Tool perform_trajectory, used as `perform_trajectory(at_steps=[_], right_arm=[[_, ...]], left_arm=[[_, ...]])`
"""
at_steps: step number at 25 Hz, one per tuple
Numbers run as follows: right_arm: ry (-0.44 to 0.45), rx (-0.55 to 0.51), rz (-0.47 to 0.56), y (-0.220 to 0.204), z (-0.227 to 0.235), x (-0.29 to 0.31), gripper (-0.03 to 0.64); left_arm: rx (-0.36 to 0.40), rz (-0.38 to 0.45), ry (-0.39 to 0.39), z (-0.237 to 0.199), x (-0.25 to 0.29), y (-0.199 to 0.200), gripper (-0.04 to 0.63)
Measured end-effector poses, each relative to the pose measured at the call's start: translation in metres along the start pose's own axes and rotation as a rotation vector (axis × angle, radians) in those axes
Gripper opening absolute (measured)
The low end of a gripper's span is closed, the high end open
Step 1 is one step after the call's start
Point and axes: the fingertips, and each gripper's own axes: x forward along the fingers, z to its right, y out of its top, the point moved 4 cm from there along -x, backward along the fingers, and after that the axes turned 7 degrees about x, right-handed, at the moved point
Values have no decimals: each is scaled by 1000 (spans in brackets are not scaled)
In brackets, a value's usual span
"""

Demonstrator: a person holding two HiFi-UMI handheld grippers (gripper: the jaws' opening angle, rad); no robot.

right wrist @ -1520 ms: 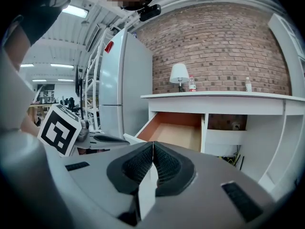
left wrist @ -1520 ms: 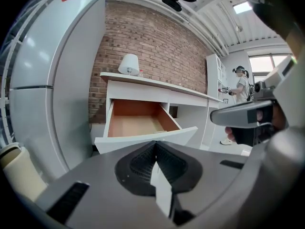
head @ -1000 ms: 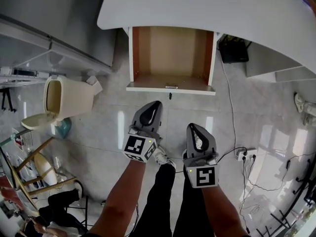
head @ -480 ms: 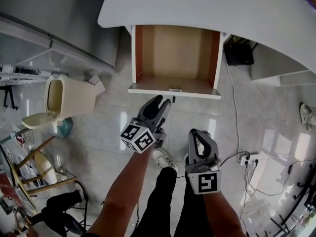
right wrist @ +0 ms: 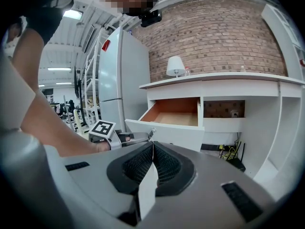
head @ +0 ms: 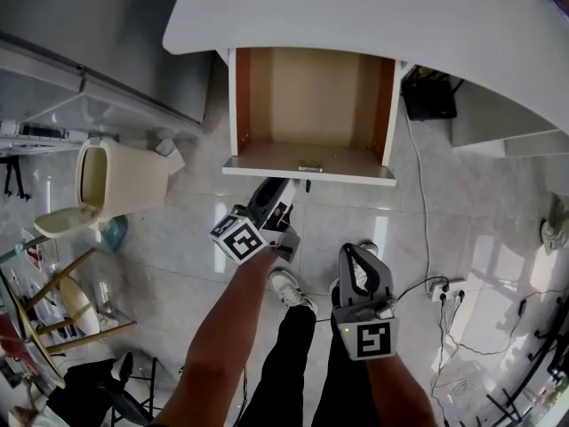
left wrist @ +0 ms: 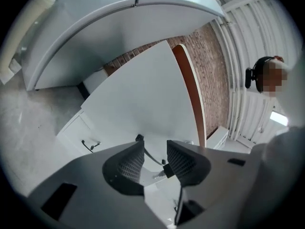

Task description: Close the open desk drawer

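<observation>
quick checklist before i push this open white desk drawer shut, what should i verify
1. White drawer with brown wooden inside empty, nothing sticking up: ok
2. Left gripper lined up near the drawer's white front panel: ok
3. Left jaws apart, have just been opening, nothing gripped between them: ok
4. Left gripper touching the front panel: cannot tell
5. Right gripper shut, empty, clear of the drawer: ok
</observation>
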Motion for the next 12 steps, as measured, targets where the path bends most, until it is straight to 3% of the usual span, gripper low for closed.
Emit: perform_trajectory(at_steps=[7,12], right_arm=[[-4,9,8,3,3,4,26],[2,2,2,4,4,2,26]], left_arm=[[-108,17,-54,-7,-4,-12,170],[-247,77,-70,-14,1,-15,170]])
